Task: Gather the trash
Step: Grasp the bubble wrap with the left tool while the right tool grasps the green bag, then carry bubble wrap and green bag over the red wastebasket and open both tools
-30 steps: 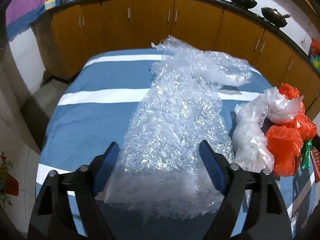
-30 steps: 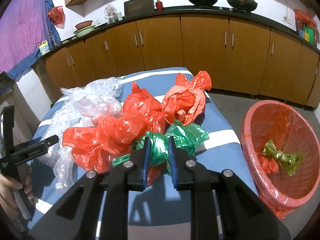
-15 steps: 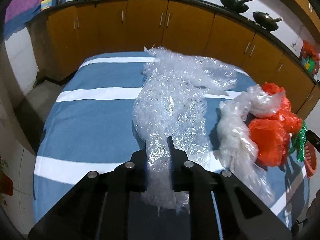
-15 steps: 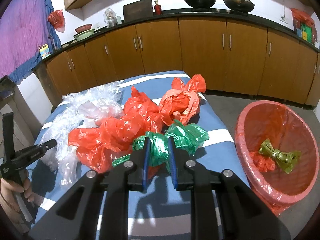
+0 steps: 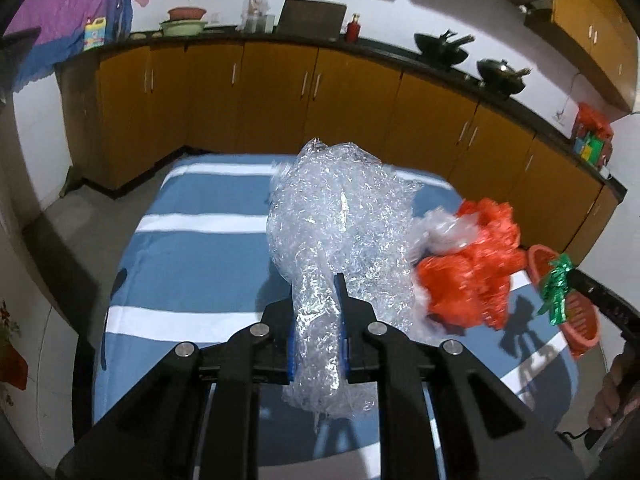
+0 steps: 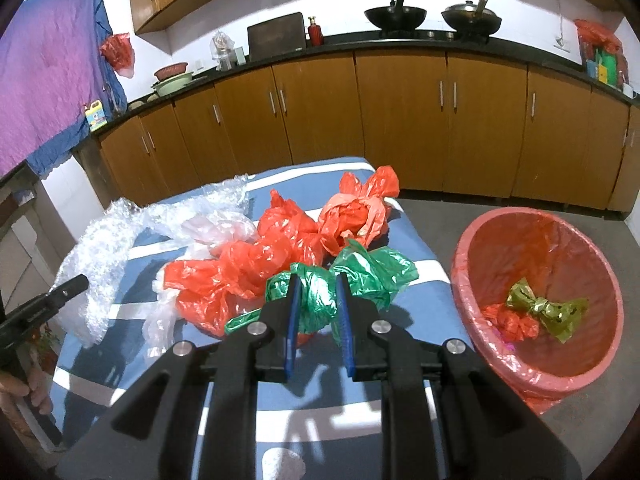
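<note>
You are in a home kitchen: brown cabinets (image 6: 400, 120) under a dark countertop (image 6: 420, 42), two woks (image 6: 394, 16) at the wall, bowls (image 6: 172, 78) stacked at the left end

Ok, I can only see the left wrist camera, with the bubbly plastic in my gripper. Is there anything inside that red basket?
Observer: Yes. The right wrist view looks into the red basket: an olive-green knotted bag and a small red bag lie at the bottom.
Operator: What's the other gripper got?
Observer: The right gripper is shut on a green bag, pinched at its knotted middle.
Operator: Is the basket on the table?
Observer: No, it stands on the grey floor, just past the right edge of the table.
</note>
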The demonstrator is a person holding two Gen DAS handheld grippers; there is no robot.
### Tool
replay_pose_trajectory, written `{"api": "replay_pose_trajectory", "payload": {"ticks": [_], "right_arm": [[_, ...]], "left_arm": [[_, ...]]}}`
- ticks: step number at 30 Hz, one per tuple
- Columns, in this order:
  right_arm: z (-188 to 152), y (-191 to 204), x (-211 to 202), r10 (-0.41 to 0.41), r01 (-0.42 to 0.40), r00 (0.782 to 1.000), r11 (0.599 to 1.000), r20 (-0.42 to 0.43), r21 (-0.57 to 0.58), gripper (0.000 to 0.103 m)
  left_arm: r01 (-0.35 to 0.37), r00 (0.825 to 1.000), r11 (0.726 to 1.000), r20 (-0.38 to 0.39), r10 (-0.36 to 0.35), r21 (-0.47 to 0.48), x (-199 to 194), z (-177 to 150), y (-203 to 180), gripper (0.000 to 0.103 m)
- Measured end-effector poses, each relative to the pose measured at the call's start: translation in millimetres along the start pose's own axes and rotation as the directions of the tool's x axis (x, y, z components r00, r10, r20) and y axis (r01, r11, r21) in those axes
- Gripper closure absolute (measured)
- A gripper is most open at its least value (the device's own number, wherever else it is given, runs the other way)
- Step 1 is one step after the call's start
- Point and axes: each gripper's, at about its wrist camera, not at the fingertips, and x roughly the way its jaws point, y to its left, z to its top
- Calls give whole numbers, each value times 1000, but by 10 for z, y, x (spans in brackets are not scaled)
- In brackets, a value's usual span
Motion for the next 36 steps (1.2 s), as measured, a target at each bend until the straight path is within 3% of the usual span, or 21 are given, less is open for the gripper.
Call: {"api": "replay_pose_trajectory", "payload": {"ticks": [15,26,36], "right_arm": [[123,-258,-530,-37,35,995,999,97,23,84],[202,-734,-729,-130,122,982,990,135,68,84],[242,-1316,-826,-230,211,962,968,148,134,84]], "left_arm": [[120,987,990,102,-128,77,-365,224,-747,88],[221,966,962,98,-238,157,-268,253,-1517,88],[322,936,916,64,-346,238,-110,171,-2248,88]]}}
